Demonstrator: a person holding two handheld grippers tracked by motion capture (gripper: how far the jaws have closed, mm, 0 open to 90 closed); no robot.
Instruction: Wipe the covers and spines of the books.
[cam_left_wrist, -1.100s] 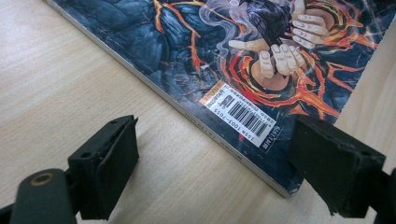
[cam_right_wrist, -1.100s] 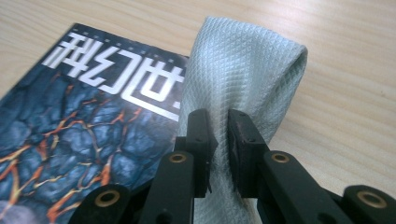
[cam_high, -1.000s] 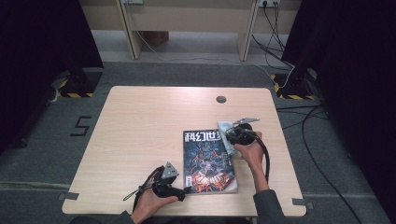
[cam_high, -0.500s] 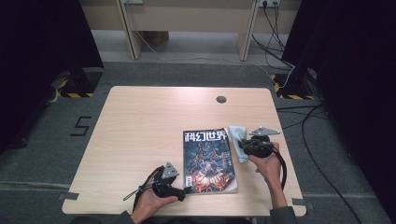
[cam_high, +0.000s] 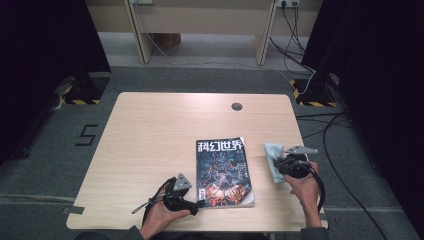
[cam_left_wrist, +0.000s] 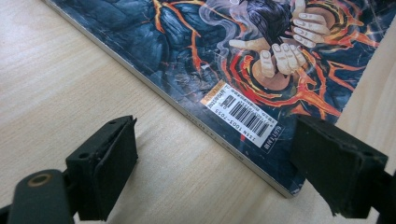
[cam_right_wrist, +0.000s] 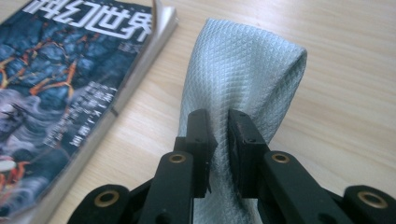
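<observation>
The cloth (cam_right_wrist: 238, 79) is a pale grey-blue piece of fabric with a fine diamond weave, bunched into a long, folded strip that narrows where it is pinched. In the right gripper view the right gripper (cam_right_wrist: 218, 135) has its two black jaws closed on the near end of this cloth, the fabric squeezed between the pads and the rest spreading out toward 12 o'clock over the wooden counter (cam_right_wrist: 345, 93). In the high view the cloth (cam_high: 272, 159) lies at about 4 o'clock on the counter (cam_high: 150, 135), just beside the right edge of the magazine (cam_high: 222, 172), apart from it. The magazine has a dark cover with orange and red streaks and white lettering across its top. The left gripper (cam_high: 197, 202) sits at the magazine's lower left corner, around 6 o'clock on the counter. In the left gripper view its jaws stand wide open, one on either side of the magazine's (cam_left_wrist: 261, 65) barcoded corner, not pressing it.
</observation>
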